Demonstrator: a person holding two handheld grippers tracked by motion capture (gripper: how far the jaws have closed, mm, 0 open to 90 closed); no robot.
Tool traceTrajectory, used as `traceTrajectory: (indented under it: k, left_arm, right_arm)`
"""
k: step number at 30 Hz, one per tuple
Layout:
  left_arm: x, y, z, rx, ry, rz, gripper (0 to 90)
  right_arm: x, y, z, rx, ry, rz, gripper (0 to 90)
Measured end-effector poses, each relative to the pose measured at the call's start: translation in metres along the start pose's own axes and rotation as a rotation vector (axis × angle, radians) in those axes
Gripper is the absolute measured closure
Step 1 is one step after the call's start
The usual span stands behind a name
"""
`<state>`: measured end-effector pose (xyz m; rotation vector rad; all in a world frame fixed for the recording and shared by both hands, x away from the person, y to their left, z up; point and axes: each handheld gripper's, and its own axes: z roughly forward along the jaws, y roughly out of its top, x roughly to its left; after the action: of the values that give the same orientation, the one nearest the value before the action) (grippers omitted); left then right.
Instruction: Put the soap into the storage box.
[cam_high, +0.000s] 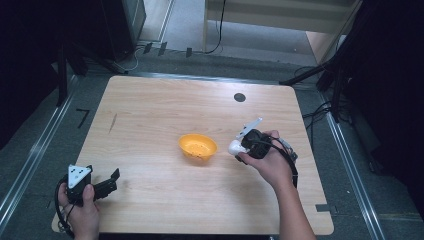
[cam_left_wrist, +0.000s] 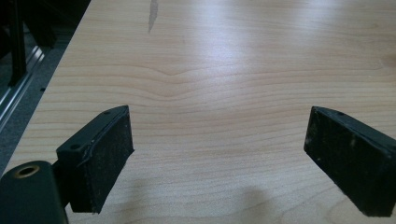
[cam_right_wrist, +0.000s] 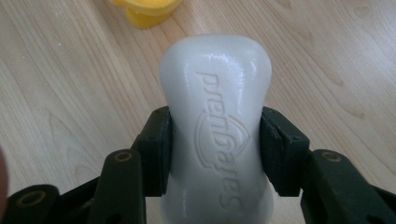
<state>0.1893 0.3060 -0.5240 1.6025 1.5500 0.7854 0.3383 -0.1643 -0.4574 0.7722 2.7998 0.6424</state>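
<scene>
A white bar of soap (cam_right_wrist: 217, 135) with embossed lettering sits clamped between the jaws of my right gripper (cam_right_wrist: 215, 149), which is shut on it. In the high view the soap (cam_high: 234, 147) hangs just right of a yellow soap dish (cam_high: 198, 147) at the table's middle, with the right gripper (cam_high: 239, 148) pointing left toward it. The yellow dish (cam_right_wrist: 145, 10) peeks in at the top of the right gripper view. My left gripper (cam_high: 116, 176) rests near the front left corner, open, with bare wood between its pads (cam_left_wrist: 103, 156).
The wooden table (cam_high: 150, 110) has a dark round hole (cam_high: 239, 97) near its far right edge and a dark streak (cam_high: 113, 122) at the left. Cables and black stands lie on the floor around the table.
</scene>
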Motion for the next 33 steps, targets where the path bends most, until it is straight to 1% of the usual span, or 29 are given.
traceTrajectory:
  k: [1, 3, 5, 9, 12, 15, 17, 21, 25, 28, 33]
  left_arm:
    - [0.000, 0.000, 0.000, -0.001, -0.001, -0.002, 8.3]
    - [0.000, 0.000, 0.000, -0.001, -0.001, -0.002, 8.3]
    - [0.000, 0.000, 0.000, -0.001, -0.002, -0.001, 8.3]
    - [0.000, 0.000, 0.000, -0.001, -0.003, 0.000, 8.4]
    - [0.000, 0.000, 0.000, 0.001, 0.000, 0.003, 8.3]
    - [0.001, 0.000, 0.000, -0.004, -0.004, -0.008, 8.4]
    - [0.000, 0.000, 0.000, -0.002, -0.004, -0.005, 8.3]
    - [0.001, 0.000, 0.000, -0.003, -0.005, -0.008, 8.3]
    - [0.000, 0.000, 0.000, 0.000, 0.001, -0.002, 8.4]
    - [0.000, 0.000, 0.000, 0.000, -0.005, -0.004, 8.4]
    - [0.000, 0.000, 0.000, 0.001, -0.006, -0.008, 8.4]
  right_arm:
    - [0.000, 0.002, 0.000, 0.006, 0.000, 0.001, 51.1]
    - [0.000, 0.005, 0.000, 0.006, 0.002, -0.016, 51.1]
    - [0.001, 0.009, 0.000, 0.004, -0.006, -0.023, 51.1]
    - [0.002, 0.016, 0.000, -0.005, 0.004, -0.031, 51.1]
    - [0.003, 0.022, 0.001, -0.004, 0.002, -0.043, 51.1]
    - [0.003, 0.027, 0.002, -0.007, 0.006, -0.052, 51.1]
    - [0.005, 0.031, 0.002, -0.008, 0.012, -0.054, 51.1]
    - [0.006, 0.038, 0.003, -0.014, 0.012, -0.078, 51.1]
    - [0.010, 0.045, 0.002, -0.010, 0.012, -0.079, 51.1]
    - [0.012, 0.051, 0.002, -0.004, 0.012, -0.097, 51.1]
    - [0.015, 0.061, 0.000, -0.014, 0.012, -0.122, 51.1]
